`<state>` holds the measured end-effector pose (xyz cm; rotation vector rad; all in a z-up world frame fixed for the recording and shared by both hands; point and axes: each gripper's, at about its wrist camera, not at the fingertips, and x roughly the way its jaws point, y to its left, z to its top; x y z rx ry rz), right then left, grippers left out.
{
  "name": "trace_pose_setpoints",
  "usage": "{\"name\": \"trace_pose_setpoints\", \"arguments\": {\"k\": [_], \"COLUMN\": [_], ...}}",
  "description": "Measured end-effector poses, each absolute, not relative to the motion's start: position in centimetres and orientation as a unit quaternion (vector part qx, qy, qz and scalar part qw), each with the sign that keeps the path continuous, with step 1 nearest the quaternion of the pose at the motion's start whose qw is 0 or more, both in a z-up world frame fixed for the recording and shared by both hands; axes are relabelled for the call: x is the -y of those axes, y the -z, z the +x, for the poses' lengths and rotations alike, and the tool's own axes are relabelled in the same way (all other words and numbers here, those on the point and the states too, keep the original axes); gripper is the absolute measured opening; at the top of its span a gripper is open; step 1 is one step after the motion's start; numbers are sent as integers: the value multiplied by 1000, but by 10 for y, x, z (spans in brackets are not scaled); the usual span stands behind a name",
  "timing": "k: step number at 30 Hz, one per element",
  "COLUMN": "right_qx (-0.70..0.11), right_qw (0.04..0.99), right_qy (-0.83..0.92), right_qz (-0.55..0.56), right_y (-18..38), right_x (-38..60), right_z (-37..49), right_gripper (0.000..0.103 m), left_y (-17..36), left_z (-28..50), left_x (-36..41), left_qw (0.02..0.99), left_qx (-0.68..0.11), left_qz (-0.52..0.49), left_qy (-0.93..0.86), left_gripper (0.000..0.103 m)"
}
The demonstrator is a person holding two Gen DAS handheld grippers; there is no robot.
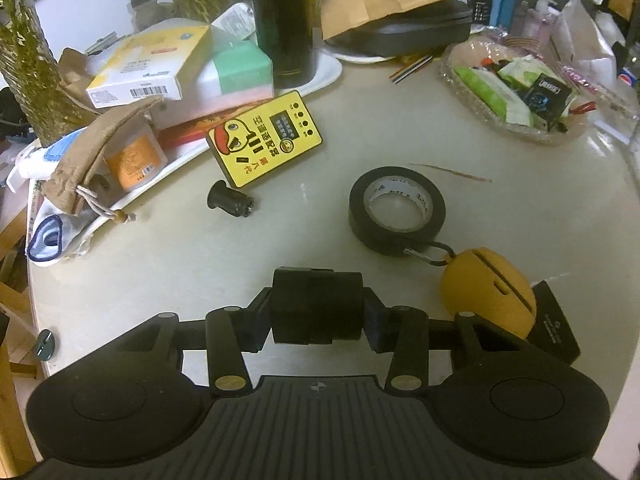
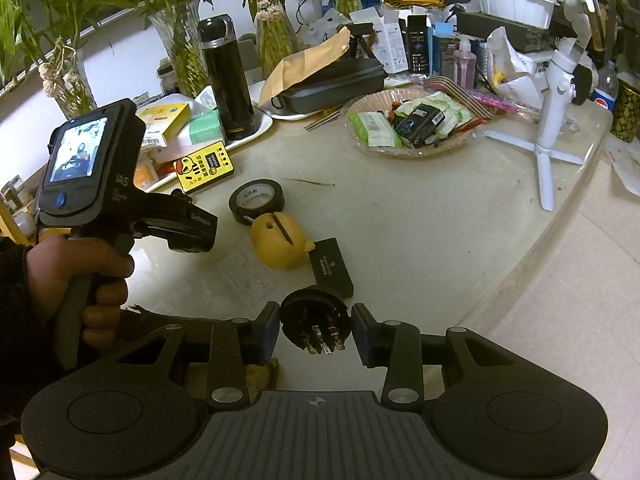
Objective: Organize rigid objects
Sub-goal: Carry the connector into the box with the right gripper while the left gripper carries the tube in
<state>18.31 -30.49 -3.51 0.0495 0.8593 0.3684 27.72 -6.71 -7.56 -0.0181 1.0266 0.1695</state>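
My left gripper (image 1: 317, 307) is shut on a black boxy block (image 1: 316, 292), its pads pressing both sides just above the pale table (image 1: 200, 264). My right gripper (image 2: 316, 326) is shut on a round black connector (image 2: 314, 312) with metal pins facing the camera. Beyond the left gripper lie a roll of black tape (image 1: 396, 208), a yellow egg-shaped case (image 1: 488, 288) clipped by a ring, and a flat black box (image 1: 556, 328). Further back are a yellow duck-print box (image 1: 264, 136) and a small black funnel-shaped part (image 1: 230, 198). In the right wrist view a hand (image 2: 80, 276) holds the left gripper's handle.
A white tray (image 1: 328, 68) at the back left carries boxes, a cloth pouch and a tall black flask (image 1: 284, 20). A glass bowl (image 1: 516, 84) of packets sits at the back right. A white tripod (image 2: 548, 132) stands near the table's curved right edge. Vases line the back.
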Motion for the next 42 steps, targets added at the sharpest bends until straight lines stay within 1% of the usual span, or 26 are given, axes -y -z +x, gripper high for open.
{"name": "trace_pose_setpoints", "arguments": {"k": [23, 36, 42], "right_qx": [-414, -417, -423], "right_qw": [892, 888, 882], "right_qy": [-181, -195, -206], "right_qz": [18, 4, 0], "right_y": [7, -12, -18], "right_x": [268, 247, 239], "right_z": [163, 149, 143], "right_gripper": [42, 42, 42], "left_y": [-2, -36, -43], "left_z": [217, 168, 148], "left_x": [15, 0, -1], "left_qw": [890, 894, 892], "left_qx": [-455, -447, -446], "left_qz": [-14, -11, -10], "left_qy": [-1, 44, 69], "left_gripper": [44, 44, 44]}}
